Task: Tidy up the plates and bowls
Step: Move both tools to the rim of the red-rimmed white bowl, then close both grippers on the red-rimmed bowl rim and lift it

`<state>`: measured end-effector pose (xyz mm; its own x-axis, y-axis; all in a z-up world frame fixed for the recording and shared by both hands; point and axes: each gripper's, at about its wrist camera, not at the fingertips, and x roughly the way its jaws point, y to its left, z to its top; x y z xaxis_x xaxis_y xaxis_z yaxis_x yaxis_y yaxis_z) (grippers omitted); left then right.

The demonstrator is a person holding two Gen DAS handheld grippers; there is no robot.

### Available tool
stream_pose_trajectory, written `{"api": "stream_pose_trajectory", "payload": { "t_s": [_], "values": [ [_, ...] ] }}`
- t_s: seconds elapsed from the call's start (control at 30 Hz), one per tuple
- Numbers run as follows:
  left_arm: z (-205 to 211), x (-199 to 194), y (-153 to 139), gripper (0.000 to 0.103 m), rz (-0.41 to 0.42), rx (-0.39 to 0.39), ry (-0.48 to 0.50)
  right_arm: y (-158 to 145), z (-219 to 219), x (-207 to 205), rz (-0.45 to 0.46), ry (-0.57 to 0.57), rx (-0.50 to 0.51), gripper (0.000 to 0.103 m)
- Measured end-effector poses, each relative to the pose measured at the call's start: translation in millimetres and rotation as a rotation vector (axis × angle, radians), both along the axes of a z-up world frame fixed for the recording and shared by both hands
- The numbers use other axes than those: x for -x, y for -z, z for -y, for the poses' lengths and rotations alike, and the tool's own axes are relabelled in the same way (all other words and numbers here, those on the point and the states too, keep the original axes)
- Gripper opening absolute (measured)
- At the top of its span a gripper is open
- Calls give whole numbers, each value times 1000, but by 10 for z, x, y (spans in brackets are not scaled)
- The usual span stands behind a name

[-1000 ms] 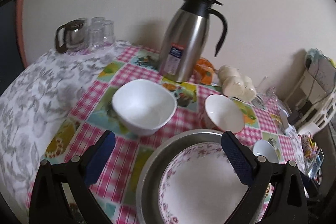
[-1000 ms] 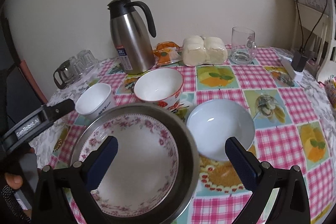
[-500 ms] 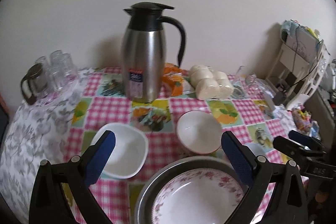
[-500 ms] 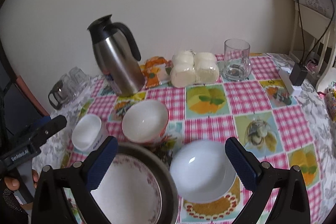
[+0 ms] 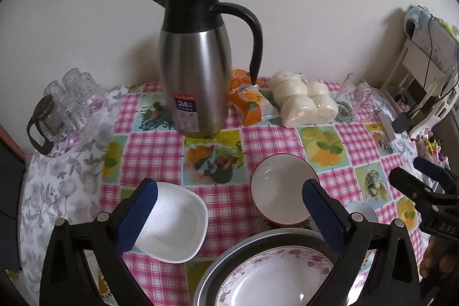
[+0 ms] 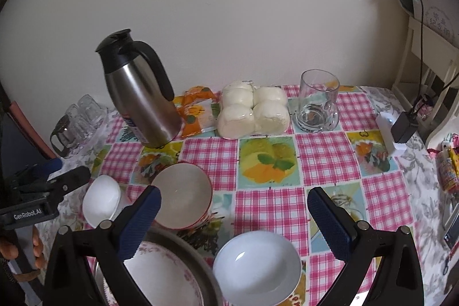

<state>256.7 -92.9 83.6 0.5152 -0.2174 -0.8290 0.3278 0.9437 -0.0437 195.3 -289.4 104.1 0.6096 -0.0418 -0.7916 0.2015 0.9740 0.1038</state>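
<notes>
Nearest in the left wrist view, the left hand-held gripper [image 5: 229, 208] hangs over the counter [image 5: 287, 136] with its blue-padded fingers [image 5: 137, 208] spread wide apart and nothing between them. At 6 o'clock below it sits a flower-rimmed plate [image 5: 275, 280] inside a grey metal basin [image 5: 229, 265]. At 8 o'clock a squarish white bowl [image 5: 175, 225] rests on the checked cloth, partly behind the left finger. Just beyond the basin, near 5 o'clock of the view's centre, stands a red-rimmed bowl [image 5: 281, 191].

In the right wrist view, the right hand-held gripper [image 6: 235, 220] is likewise held wide open and empty. A round white bowl [image 6: 258, 265] lies at 6 o'clock between its fingers' bases, just beside the basin's rim. The red-rimmed bowl appears at 8 o'clock, with the small white bowl at 9 o'clock touching or nearly touching it.

Farther back, a steel thermal jug [image 5: 198, 62] with a black lid stands at 12 o'clock in the left view. To its right come an orange packet [image 5: 246, 102], a pack of white buns [image 6: 252, 111], and a glass mug [image 6: 318, 102]. A cluster of small glasses [image 5: 71, 96] sits at 10 o'clock at the counter's edge.
</notes>
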Motion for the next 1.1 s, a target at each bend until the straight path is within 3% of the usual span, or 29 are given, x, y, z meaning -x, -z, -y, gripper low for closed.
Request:
{"api": "stream_pose_trajectory", "payload": {
  "t_s": [0.07, 0.2, 0.3, 0.43, 0.57, 0.67, 0.8, 0.9, 1.1],
  "values": [
    [31, -18, 51, 101, -20, -12, -4, 50, 29, -57, -2, 1, -11, 103],
    [66, -83, 318, 101, -145, 0, -27, 265, 17, -136, -36, -11, -76, 102],
    [52, -106, 497, 101, -205, 56, -56, 484, -50, -223, -95, -23, -101, 90],
    [172, -77, 681, 99, -237, 40, -47, 730, -101, -294, -145, -19, -130, 78],
    [257, -99, 812, 85, -248, 47, -51, 900, -164, -378, -175, -32, -162, 56],
    [274, -161, 938, 76, -286, 56, -70, 1018, -177, -427, -200, -28, -185, 46],
    [299, -221, 1096, 69, -318, 57, -88, 1121, -195, -495, -216, -34, -200, 38],
    [320, -261, 1201, 55, -342, 49, -97, 1200, -209, -543, -236, -34, -194, 34],
    [406, -328, 1365, 38, -384, -4, -79, 1356, -232, -648, -274, -46, -204, 26]
  ]
}}
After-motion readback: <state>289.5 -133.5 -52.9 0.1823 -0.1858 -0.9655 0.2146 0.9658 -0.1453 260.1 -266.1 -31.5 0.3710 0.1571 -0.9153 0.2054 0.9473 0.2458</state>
